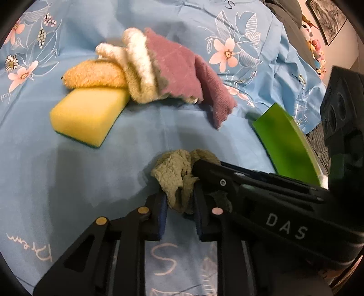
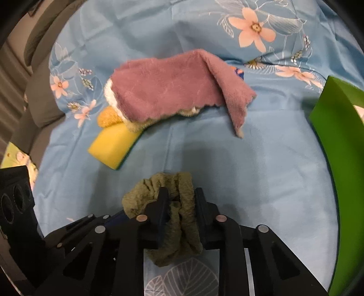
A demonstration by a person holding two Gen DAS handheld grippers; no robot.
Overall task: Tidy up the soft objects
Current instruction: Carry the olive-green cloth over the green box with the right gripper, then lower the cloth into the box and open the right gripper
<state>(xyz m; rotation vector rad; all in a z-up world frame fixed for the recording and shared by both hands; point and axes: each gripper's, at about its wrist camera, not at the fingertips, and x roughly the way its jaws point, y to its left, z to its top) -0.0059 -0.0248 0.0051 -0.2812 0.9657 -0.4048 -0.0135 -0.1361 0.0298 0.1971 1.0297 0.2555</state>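
Both grippers down on the olive-green cloth (image 1: 175,175) now, near edge of the blue floral sheet (image 1: 68,177). Left gripper (image 1: 179,205) clamped on it, pads pinching a bunched fold. Right gripper (image 2: 179,205) likewise, jaws closed on a thick roll of the same cloth (image 2: 179,211), fabric spilling out below the fingers. Both tongs tight together on the cloth, nothing else between them.

Room to move: wide bare strip of sheet btwn the cloth and the pile further back, clear on the left side too. Pile sits mid-sheet: yellow sponge (image 1: 86,116) w/ green underside, fuzzy yellow-orange piece (image 1: 95,76) on its far edge, cream fleece (image 1: 136,66) lapping over both, mauve towel (image 1: 182,72) draped across the top, one corner trailing down onto the sheet toward the right. Green bin (image 2: 341,159) hugs the right edge, wall curving, close to the right gripper's side, well apart from the pile.

View diffs: left wrist cam catches the right gripper's body crossing in from the right, lettering "DAS" on it, plus plush toys (image 1: 316,50) and a framed picture (image 1: 329,18) past the sheet's far right. Right wrist cam shows grey upholstery (image 2: 34,107) beyond the sheet's left edge, and a small blue-orange item (image 2: 237,71) peeking behind the towel; can't tell what it is.
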